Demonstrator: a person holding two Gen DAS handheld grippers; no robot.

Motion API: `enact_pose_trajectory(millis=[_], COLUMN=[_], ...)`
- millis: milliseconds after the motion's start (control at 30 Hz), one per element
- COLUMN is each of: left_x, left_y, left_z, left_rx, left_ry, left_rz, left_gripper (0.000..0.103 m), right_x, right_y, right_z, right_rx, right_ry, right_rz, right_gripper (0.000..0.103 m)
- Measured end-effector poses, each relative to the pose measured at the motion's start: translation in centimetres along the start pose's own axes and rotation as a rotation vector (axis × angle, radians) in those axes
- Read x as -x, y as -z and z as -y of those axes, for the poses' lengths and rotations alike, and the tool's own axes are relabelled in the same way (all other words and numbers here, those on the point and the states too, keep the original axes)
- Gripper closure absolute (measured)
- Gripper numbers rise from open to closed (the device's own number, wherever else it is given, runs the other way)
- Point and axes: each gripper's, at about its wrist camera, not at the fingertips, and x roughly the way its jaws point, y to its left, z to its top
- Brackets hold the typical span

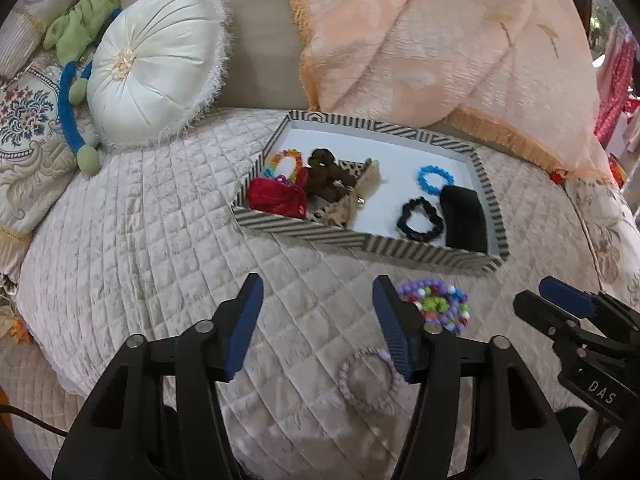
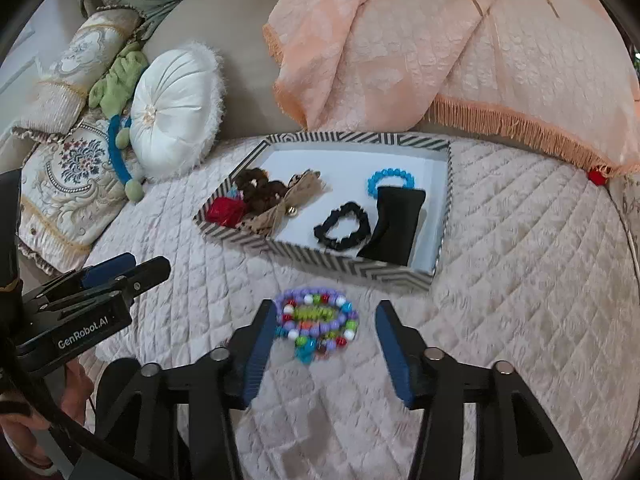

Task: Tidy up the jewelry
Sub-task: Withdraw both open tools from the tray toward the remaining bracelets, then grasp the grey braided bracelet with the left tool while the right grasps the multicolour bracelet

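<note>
A pile of colourful bead bracelets (image 2: 316, 320) lies on the quilted bed cover in front of the striped tray (image 2: 320, 264). My right gripper (image 2: 326, 312) is open, its two fingers on either side of the pile, the pads not pressing. In the left wrist view the same pile (image 1: 440, 304) sits right of my left gripper (image 1: 318, 292), which is wide open with only quilt between its fingers. A pale lilac bracelet (image 1: 368, 380) lies under its right finger, partly hidden. The tray (image 1: 360, 240) holds a blue bracelet (image 1: 436, 180), a black scrunchie (image 1: 420, 220), a black pouch (image 1: 464, 220) and several scrunchies at its left end.
A round white cushion (image 1: 156, 68) and patterned pillows (image 1: 24, 128) lie at the left, with a green and blue plush toy (image 1: 72, 92). A peach fringed blanket (image 1: 440, 40) is draped behind the tray. A hand (image 2: 24, 412) holds the left gripper (image 2: 132, 266) at the lower left.
</note>
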Motion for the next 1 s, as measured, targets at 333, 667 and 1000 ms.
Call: enact_pose_trajectory(millis=[333, 667, 1000], left_x=[1.2, 0.8, -1.1], left_y=[2.6, 4.0, 4.8], left_z=[0.6, -0.2, -2.1], left_rx=[-0.013, -0.006, 0.061], left_ry=[0.013, 0.036, 0.104], left_rz=[-0.012, -0.050, -0.147], left_gripper=[0.041, 0.041, 0.041], right_x=[1.4, 1.4, -1.6], right_y=[1.9, 2.9, 3.7], right_z=[-0.7, -0.3, 1.6], right_rx=[0.008, 0.009, -0.017], right_ry=[-0.009, -0.002, -0.004], right_rz=[-0.001, -0.025, -0.079], right_gripper=[0.049, 0.048, 0.049])
